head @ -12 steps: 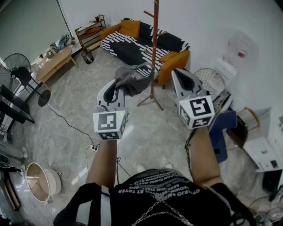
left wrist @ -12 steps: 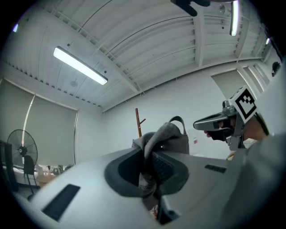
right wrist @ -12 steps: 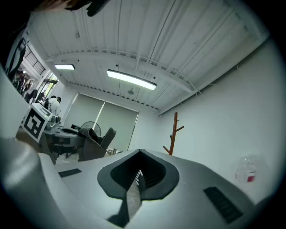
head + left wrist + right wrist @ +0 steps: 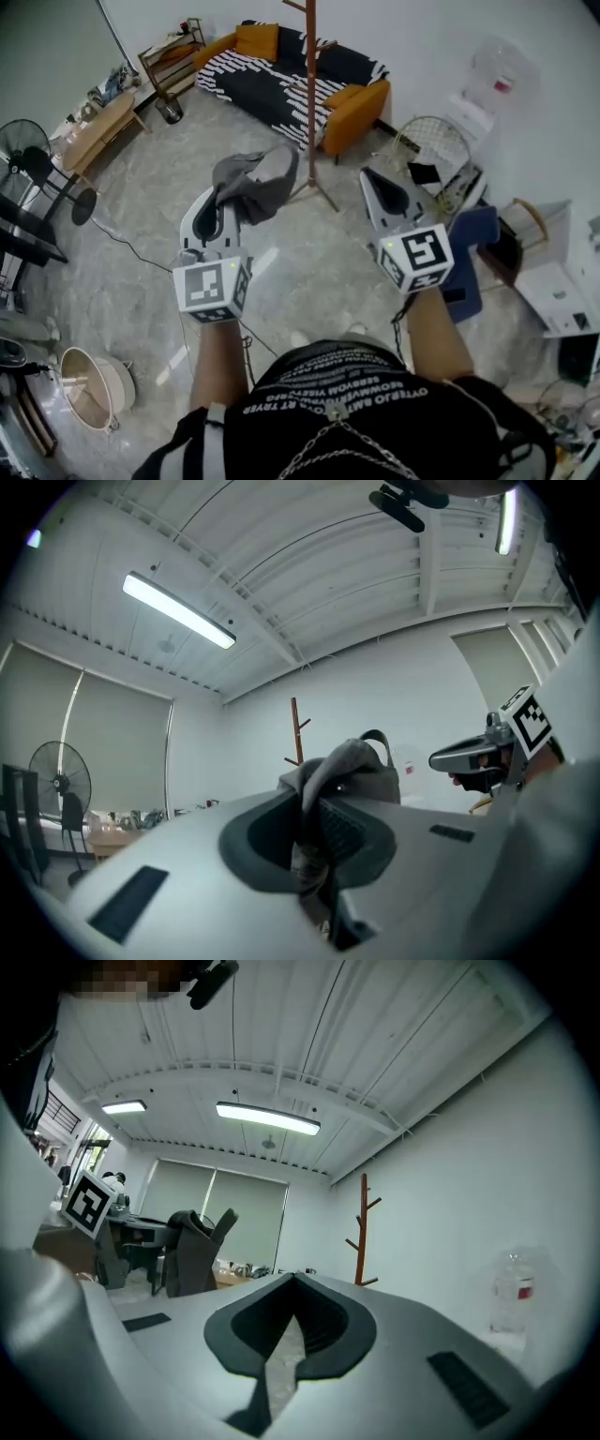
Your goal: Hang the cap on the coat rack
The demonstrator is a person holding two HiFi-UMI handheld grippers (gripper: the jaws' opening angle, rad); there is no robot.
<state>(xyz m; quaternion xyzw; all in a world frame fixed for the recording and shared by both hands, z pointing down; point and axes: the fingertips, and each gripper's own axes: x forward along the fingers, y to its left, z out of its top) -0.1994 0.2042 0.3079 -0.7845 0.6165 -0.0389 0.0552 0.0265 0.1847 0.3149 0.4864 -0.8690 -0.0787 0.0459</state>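
While the person stood on the pale marbled floor [image 4: 309, 272], the left gripper [image 4: 223, 208] was held level and pinched a grey cap [image 4: 251, 187], its 2 jaws closed on a bunched fold of the fabric. From the left gripper view, the cloth was squeezed in the throat of the gripper [image 4: 314, 846] and the rest of the cap [image 4: 361, 771] rose above the tips, its strap loop standing up at the top. The cap hung in the air, clear of the wooden coat rack [image 4: 309, 94], which stood on the floor farther ahead, just in front of a black-and-white striped sofa [image 4: 272, 89] with orange cushions. No hook of the rack [image 4: 296, 728] carried anything.

The right gripper [image 4: 373, 183] was also level, well apart from the left one, and its jaws were pressed together at the tips with nothing between them [image 4: 295, 1279]. Beyond it the rack [image 4: 362, 1232] stood against the white wall. 1 pedestal fan [image 4: 28, 159] stood far to the left.
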